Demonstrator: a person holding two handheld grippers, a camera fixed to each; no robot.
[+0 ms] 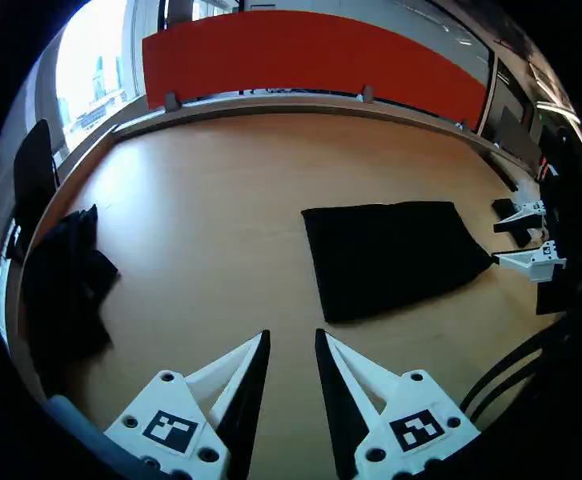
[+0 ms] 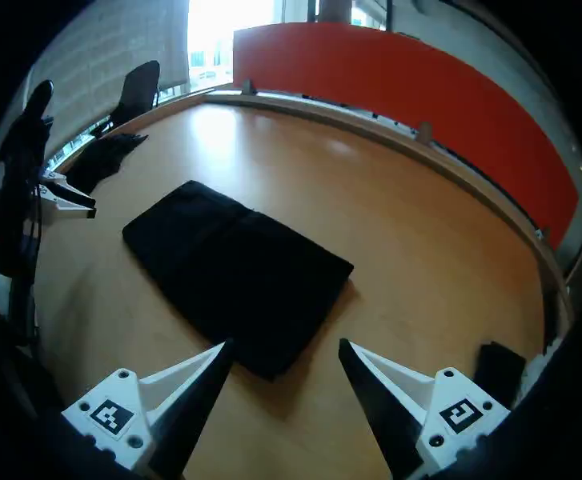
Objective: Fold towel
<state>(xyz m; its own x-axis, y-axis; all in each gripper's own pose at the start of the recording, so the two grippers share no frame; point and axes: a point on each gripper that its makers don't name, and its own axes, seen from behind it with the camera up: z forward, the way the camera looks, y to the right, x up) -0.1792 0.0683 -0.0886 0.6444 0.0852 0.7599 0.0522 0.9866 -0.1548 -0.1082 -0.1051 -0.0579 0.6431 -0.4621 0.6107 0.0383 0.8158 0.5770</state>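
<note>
A black towel [image 1: 391,256] lies flat on the wooden table [image 1: 210,200], folded into a rough rectangle. My left gripper [image 1: 291,340] hovers over bare wood a short way from the towel's near left corner, open by a narrow gap with nothing between its fingers. In the right gripper view the towel [image 2: 234,272] stretches away to the upper left, and its near corner reaches in between the widely spread fingers of my right gripper [image 2: 284,346], which is open. From the left gripper view, the right gripper [image 1: 496,242] sits at the towel's right corner.
A heap of dark cloth [image 1: 66,280] lies near the table's left edge, also seen as a dark heap [image 2: 102,160]. A red partition [image 1: 307,56] runs along the far edge. A black chair [image 2: 138,88] stands beyond. The left gripper [image 2: 90,206] shows at far left.
</note>
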